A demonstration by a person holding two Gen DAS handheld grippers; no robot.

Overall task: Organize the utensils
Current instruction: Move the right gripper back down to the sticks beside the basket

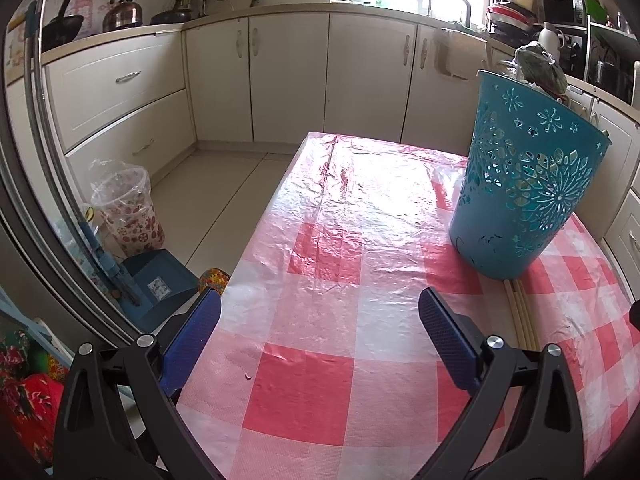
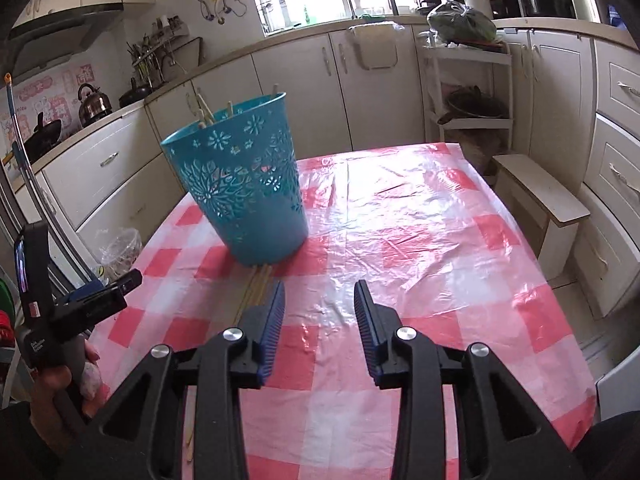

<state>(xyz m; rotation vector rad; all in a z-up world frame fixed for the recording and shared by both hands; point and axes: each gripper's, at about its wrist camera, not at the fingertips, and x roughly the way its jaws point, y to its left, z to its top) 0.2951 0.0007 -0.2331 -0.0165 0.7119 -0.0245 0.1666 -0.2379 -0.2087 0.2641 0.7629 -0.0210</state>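
several chopsticks already upright in teal basket (image 2: 244, 184) — few loose chopsticks (image 2: 256, 288) left on table (image 2: 420, 240); right gripper (image 2: 320, 320) jaws apart, empty; left gripper (image 1: 320, 332) wide apart, empty.

Teal basket (image 2: 248, 192), red-white check tablecloth (image 2: 420, 248)
We see flower cutouts ahead; pale chopsticks (image 2: 256, 288) left of blue pads (image 2: 276, 320).
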